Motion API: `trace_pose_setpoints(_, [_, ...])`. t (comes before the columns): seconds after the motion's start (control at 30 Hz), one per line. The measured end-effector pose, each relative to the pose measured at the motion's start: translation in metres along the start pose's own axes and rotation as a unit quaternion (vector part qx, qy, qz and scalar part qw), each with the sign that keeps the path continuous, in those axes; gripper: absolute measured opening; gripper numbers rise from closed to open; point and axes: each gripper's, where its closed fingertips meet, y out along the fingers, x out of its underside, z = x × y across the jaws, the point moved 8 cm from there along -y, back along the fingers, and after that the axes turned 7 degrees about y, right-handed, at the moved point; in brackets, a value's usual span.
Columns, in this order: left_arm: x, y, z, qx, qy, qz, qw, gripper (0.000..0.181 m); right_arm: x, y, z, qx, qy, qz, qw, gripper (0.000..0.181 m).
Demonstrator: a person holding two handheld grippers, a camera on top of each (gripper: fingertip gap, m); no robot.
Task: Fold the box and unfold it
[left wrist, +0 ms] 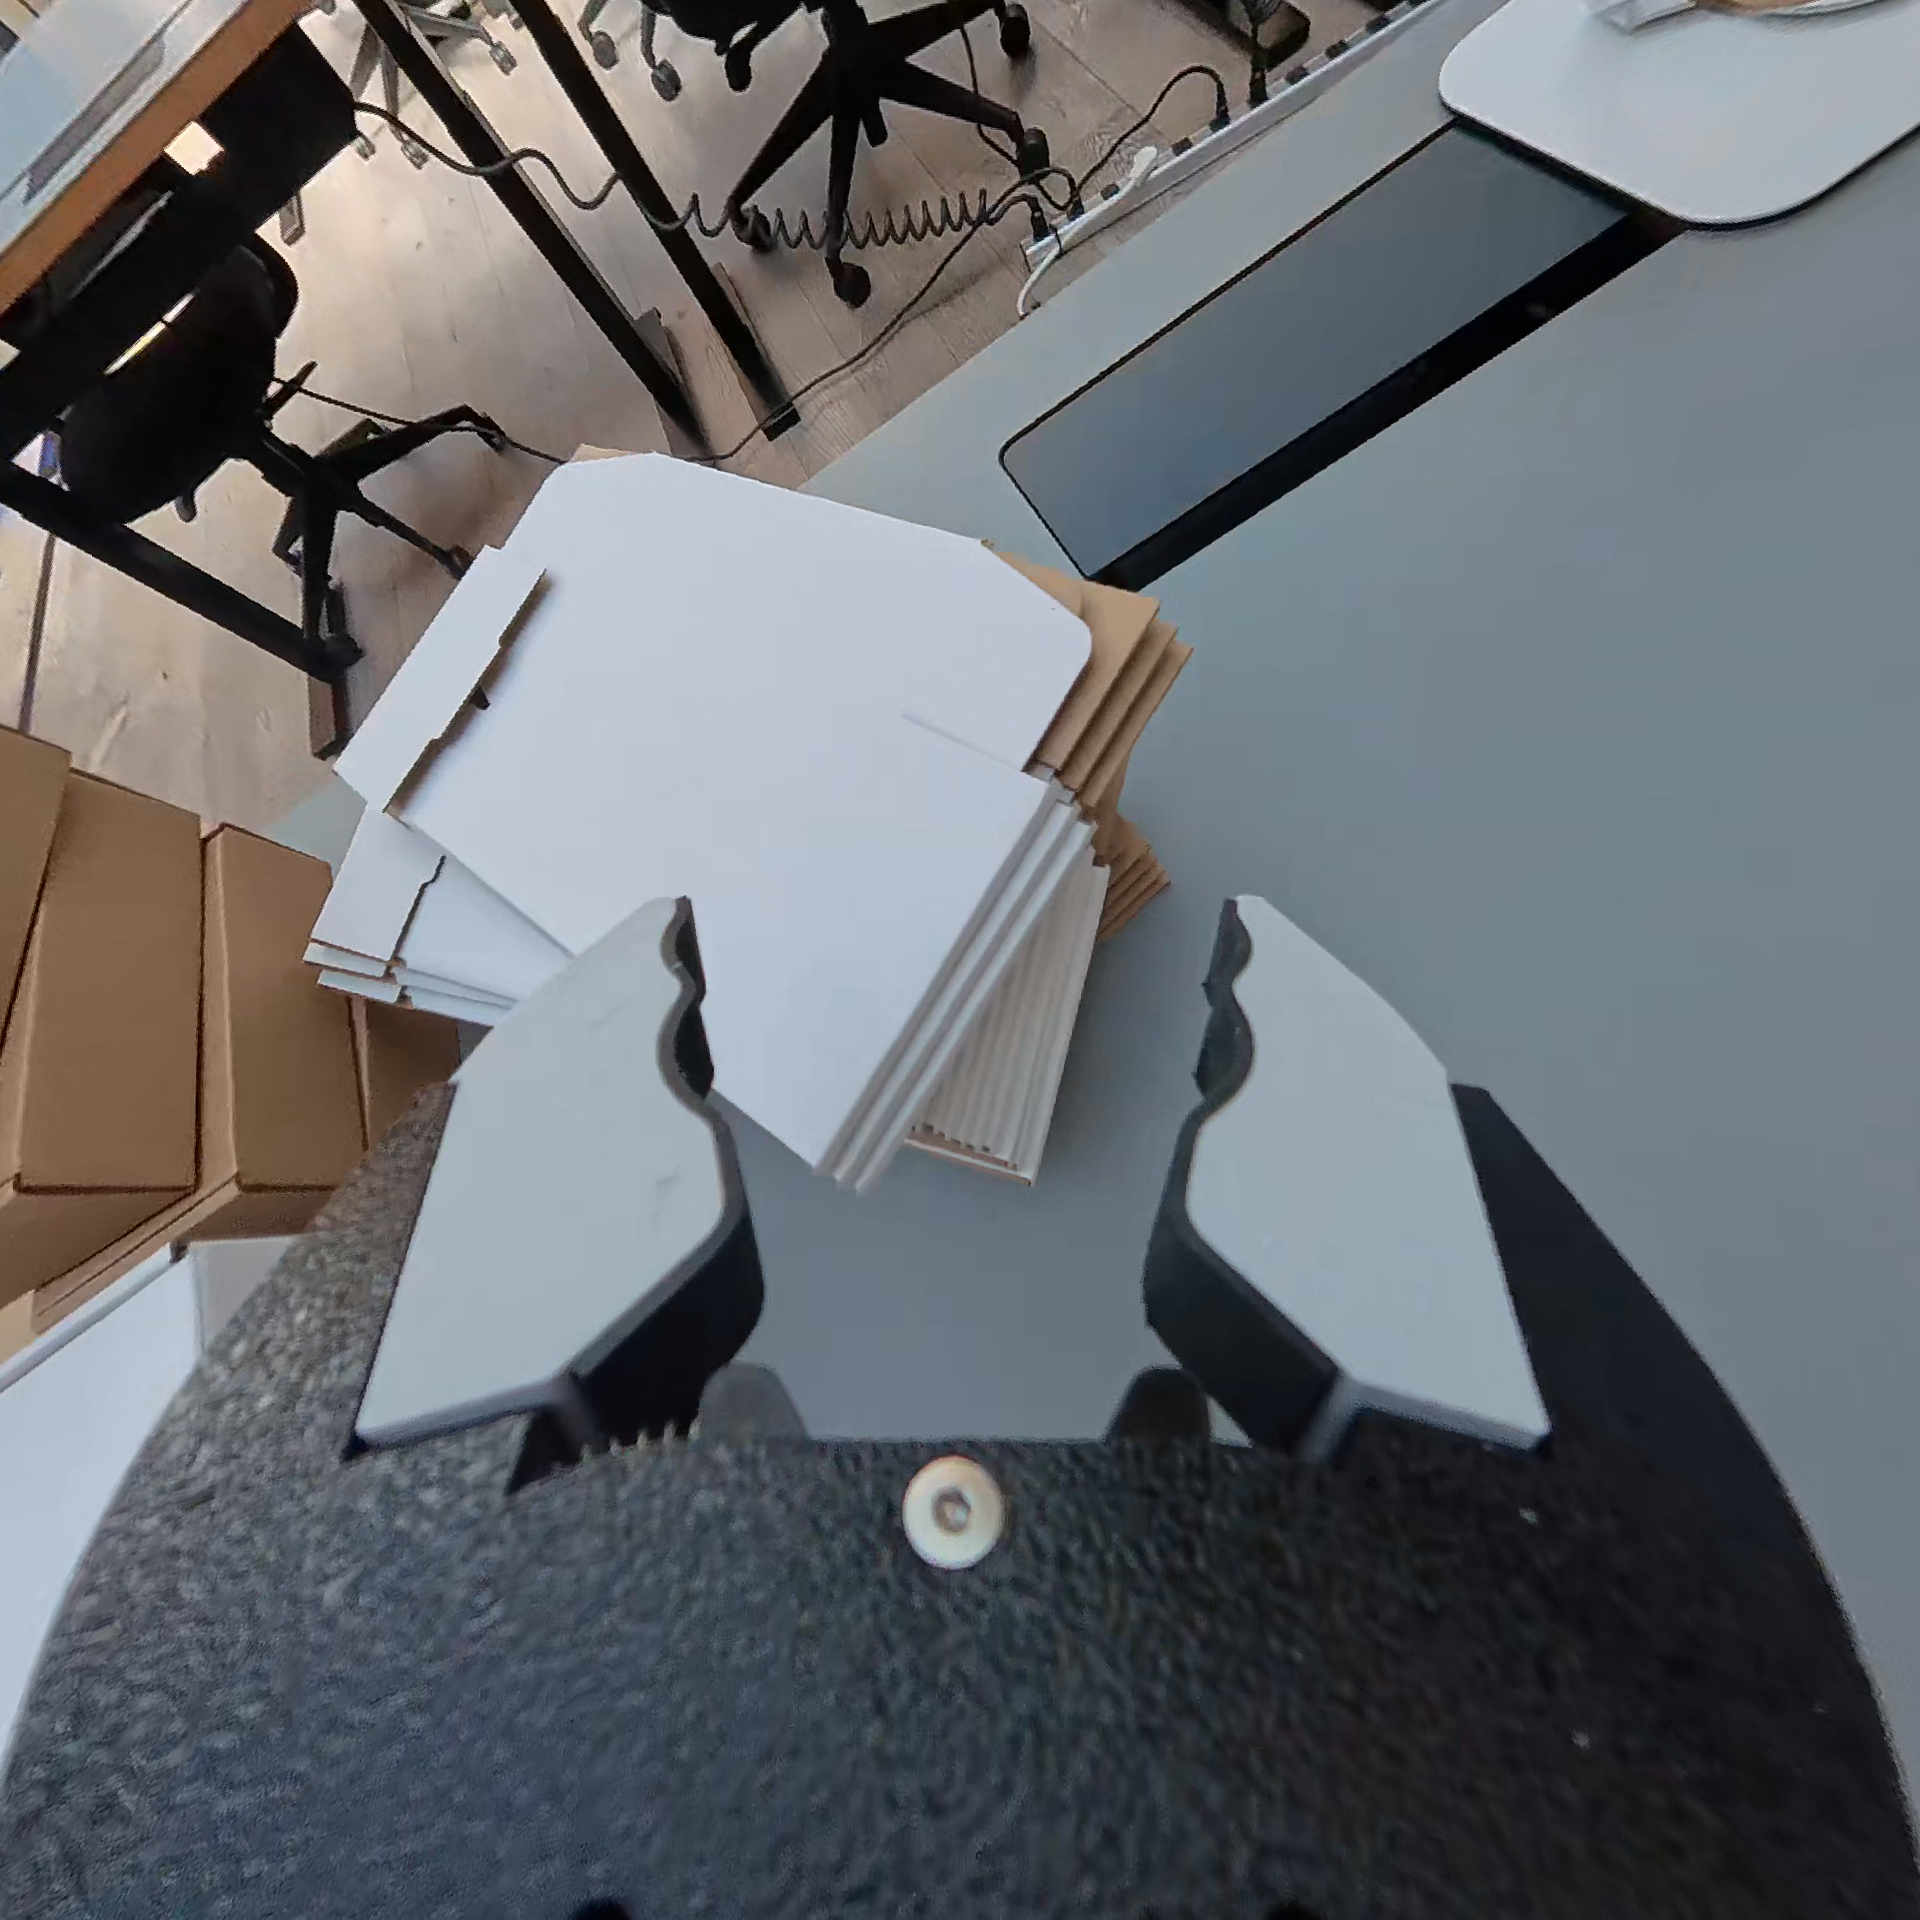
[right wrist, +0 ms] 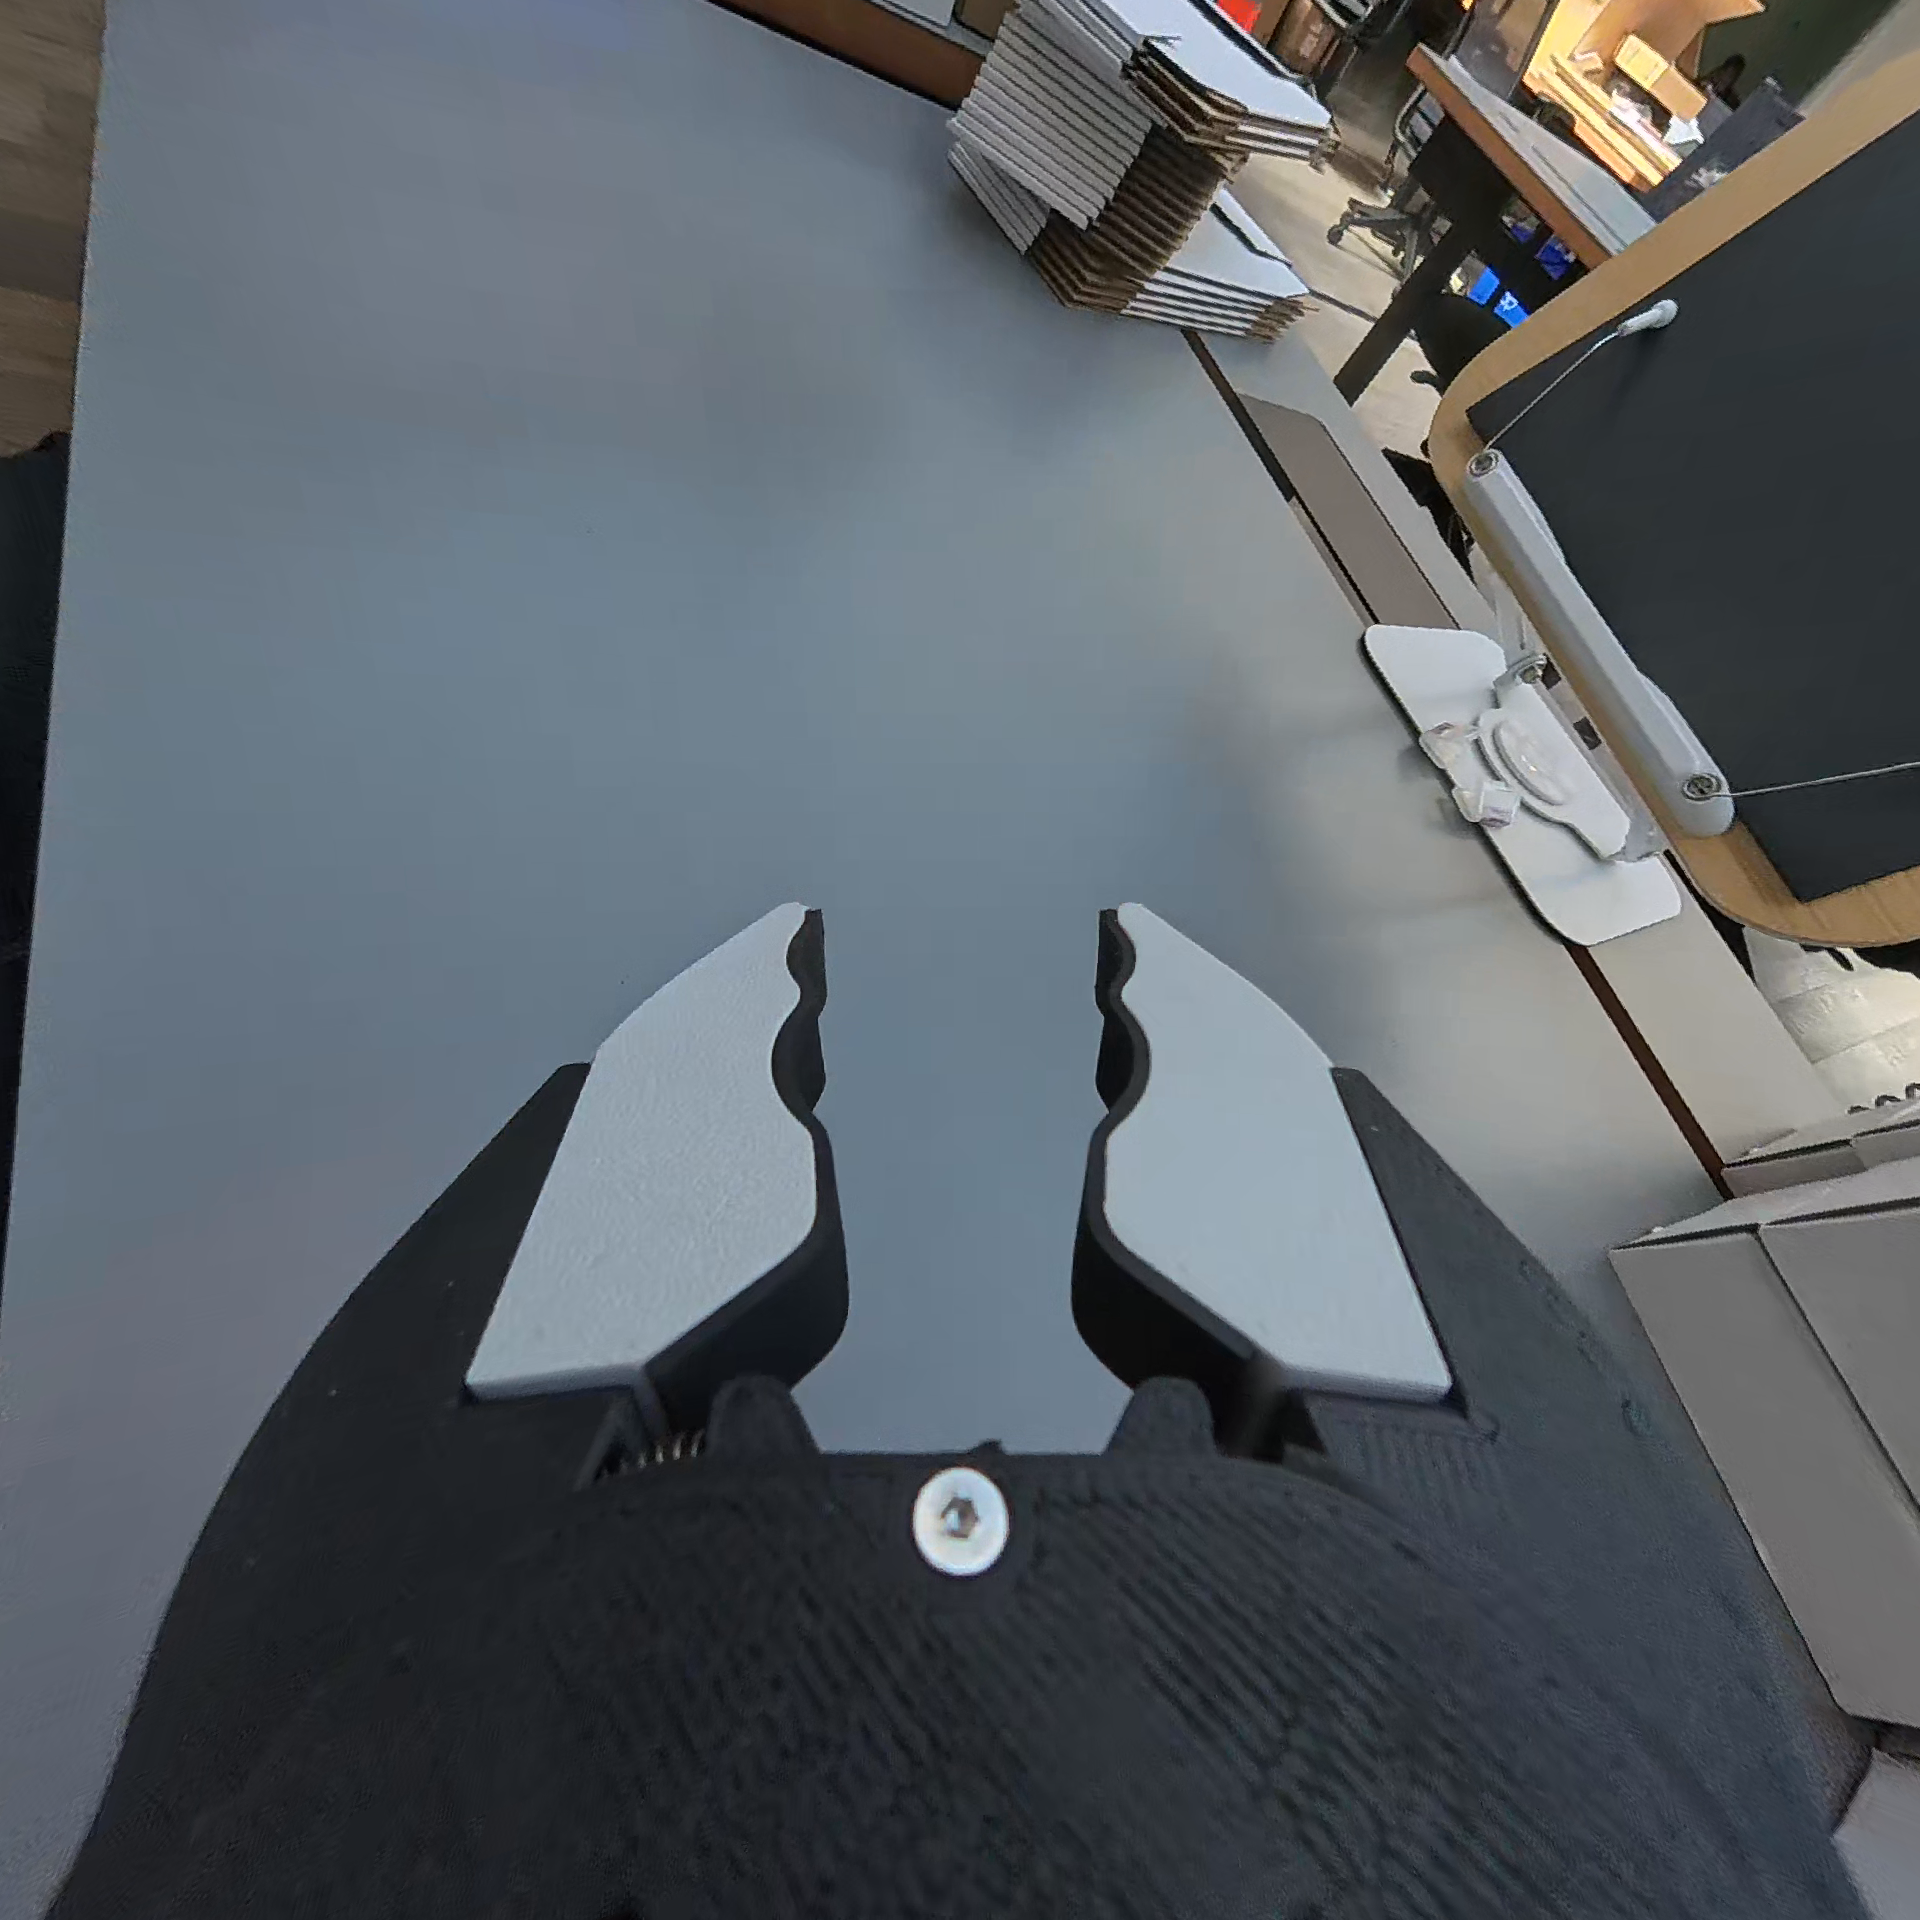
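A stack of flat, unfolded box blanks (left wrist: 748,748), white on top with brown ones beneath, lies at the far corner of the grey table (left wrist: 1455,831). My left gripper (left wrist: 961,914) is open and empty, hovering just above the near edge of the stack; its left finger (left wrist: 582,1122) overlaps the top white sheet in the view. The same stack shows in the right wrist view (right wrist: 1132,166) far ahead at the table's back edge. My right gripper (right wrist: 961,920) is open and empty over bare table (right wrist: 520,520), well short of the stack.
Brown folded cartons (left wrist: 156,1018) stand beside the table at the left. A dark inset panel (left wrist: 1330,353) and a white monitor base (left wrist: 1704,114) lie at the back. A monitor on its arm (right wrist: 1704,499) and grey boxes (right wrist: 1797,1351) are at the right. Office chairs (left wrist: 852,114) stand on the floor beyond.
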Motion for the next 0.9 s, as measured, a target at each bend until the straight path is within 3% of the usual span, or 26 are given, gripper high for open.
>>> trace_pose_setpoints(0.23, [-0.002, 0.036, -0.029, 0.051, -0.009, -0.040, 0.998, 0.098, 0.008, 0.020, 0.009, -0.023, 0.032, 0.007, 0.999, 0.051])
trace_pose_setpoints(0.43, [0.021, 0.055, -0.020, 0.091, -0.004, -0.120, 0.989, 0.099, 0.014, 0.027, 0.017, -0.022, 0.040, -0.001, 0.999, 0.051])
trace_pose_setpoints(0.63, [0.021, 0.047, -0.006, 0.055, 0.098, -0.162, 0.980, 0.082, 0.011, 0.034, 0.021, -0.024, 0.030, 0.000, 0.999, 0.051])
trace_pose_setpoints(0.9, [0.018, 0.034, 0.002, 0.047, 0.146, -0.164, 0.974, 0.064, 0.011, 0.033, 0.023, -0.010, 0.025, 0.007, 1.000, 0.051])
